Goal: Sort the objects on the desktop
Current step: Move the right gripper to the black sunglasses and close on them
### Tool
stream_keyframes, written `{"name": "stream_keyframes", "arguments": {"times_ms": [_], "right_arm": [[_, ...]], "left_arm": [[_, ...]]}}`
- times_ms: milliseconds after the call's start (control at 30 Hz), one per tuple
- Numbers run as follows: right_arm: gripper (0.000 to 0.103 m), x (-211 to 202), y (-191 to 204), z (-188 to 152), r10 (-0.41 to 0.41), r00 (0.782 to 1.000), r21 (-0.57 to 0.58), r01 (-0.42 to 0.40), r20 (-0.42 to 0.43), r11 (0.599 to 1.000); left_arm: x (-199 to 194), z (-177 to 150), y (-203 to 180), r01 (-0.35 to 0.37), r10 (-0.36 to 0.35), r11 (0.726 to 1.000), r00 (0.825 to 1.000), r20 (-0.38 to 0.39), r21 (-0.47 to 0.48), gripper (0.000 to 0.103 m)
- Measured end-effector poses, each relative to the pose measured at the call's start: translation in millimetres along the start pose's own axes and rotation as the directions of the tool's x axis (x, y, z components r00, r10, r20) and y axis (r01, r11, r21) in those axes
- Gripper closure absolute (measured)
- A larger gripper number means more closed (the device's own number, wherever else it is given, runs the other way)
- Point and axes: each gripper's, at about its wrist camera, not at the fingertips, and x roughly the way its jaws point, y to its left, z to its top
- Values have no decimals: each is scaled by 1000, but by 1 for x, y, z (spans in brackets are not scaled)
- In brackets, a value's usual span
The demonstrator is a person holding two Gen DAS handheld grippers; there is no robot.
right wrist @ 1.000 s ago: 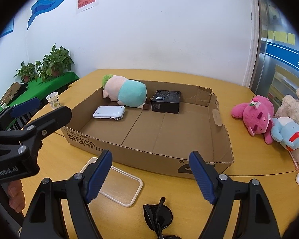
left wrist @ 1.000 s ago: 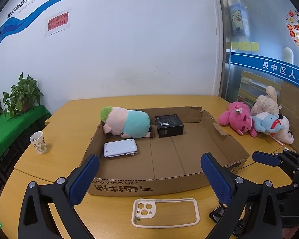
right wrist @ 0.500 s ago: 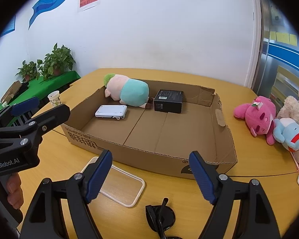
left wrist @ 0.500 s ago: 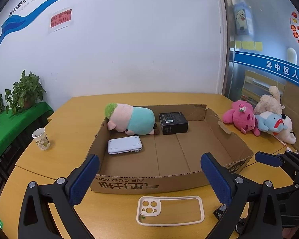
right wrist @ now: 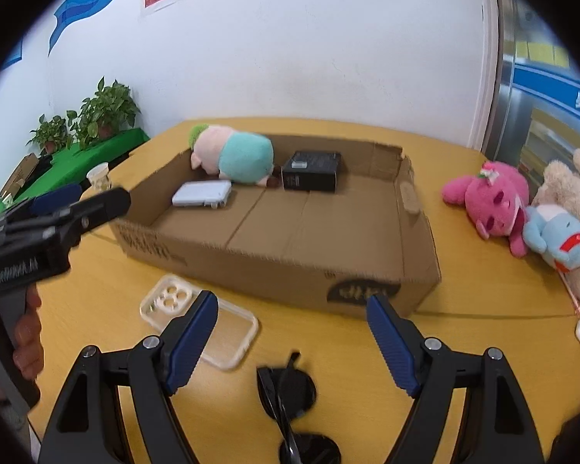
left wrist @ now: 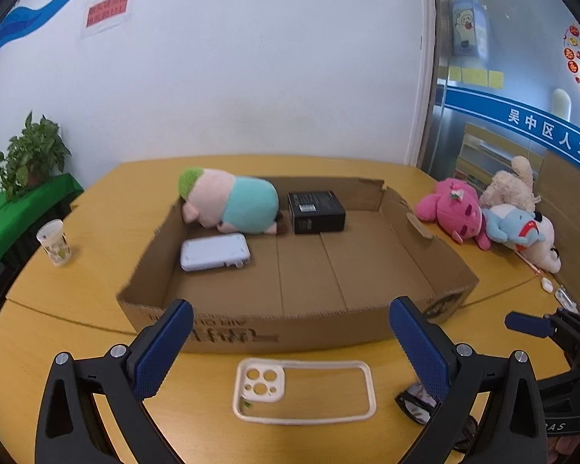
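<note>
Both claws are dropping closer to the table: the left claw (left wrist: 290,332), gaping and empty, is nearing the phone case (left wrist: 304,390), while the right claw (right wrist: 292,319) (equally wide, holding nothing) is lining up over the sunglasses (right wrist: 290,406) before the box (left wrist: 297,328).

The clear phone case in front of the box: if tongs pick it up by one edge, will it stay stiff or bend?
The phone case looks like a thin, empty shell with only a narrow rim, so it probably flexes when squeezed. It is likely very light. Lying flat on the smooth table, it may slide rather than lift if pushed.
</note>
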Motion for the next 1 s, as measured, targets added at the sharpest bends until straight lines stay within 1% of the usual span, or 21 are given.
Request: {"name": "stream_keyframes", "arguments": {"times_ms": [67,133,167,233,300,367,467,500,567,600,633,700,767,833,867,933,967,1000], "right_arm": [[24,-1,-10,-22,29,998,-3,-29,-51,1000],[24,1,-17,-47,56,990,-8,-57,-126,998],[24,2,-18,-56,65,986,-12,-67,-151,998],[24,7,-21,-81,87,971,-29,-96,-224,995],[24,15,-22,-98,104,957,-15,-113,-272,994],[24,22,-21,-105,119,951,4,-123,-287,992],[24,31,-4,-111,131,945,-26,-146,-299,989],[25,31,7,-110,137,948,-51,-158,-288,986],[26,30,20,-107,184,942,-69,-211,-282,975],[27,29,24,-107,182,944,-80,-211,-274,974],[27,28,28,-106,161,952,-98,-193,-262,976],[27,30,28,-105,135,957,-101,-166,-257,981],[26,33,24,-106,145,955,-64,-167,-260,984],[26,34,25,-104,135,959,-57,-154,-251,986],[26,35,27,-104,127,960,-61,-146,-249,987],[31,35,30,-106,100,967,-70,-120,-234,990],[40,34,30,-107,99,969,-68,-117,-227,991],[47,33,30,-107,101,970,-67,-118,-221,991]], "left_arm": [[5,-10,-3,22,-22,1000,999,-34,-4,0],[11,-21,-6,38,-39,999,997,-72,-9,0],[14,-26,-7,46,-47,999,995,-89,-11,0],[21,-38,-10,61,-63,998,990,-125,-16,0],[27,-47,-12,73,-77,997,984,-159,-29,0],[33,-57,-14,89,-96,995,975,-200,-44,0],[39,-66,-14,108,-120,992,962,-244,-62,0],[39,-68,-14,121,-136,990,957,-256,-74,0],[41,-72,-12,142,-164,985,947,-275,-98,0],[42,-74,-12,148,-173,983,943,-284,-107,0],[43,-76,-12,159,-187,981,937,-294,-116,0],[47,-79,-14,179,-213,974,927,-310,-136,0],[54,-82,-17,211,-256,963,907,-333,-165,0],[62,-86,-24,261,-313,947,880,-356,-188,1],[66,-87,-29,292,-347,936,861,-371,-198,1],[74,-91,-40,351,-411,911,820,-398,-217,2],[78,-92,-45,372,-433,901,803,-409,-224,2],[83,-94,-50,383,-449,893,788,-423,-235,2]]}}
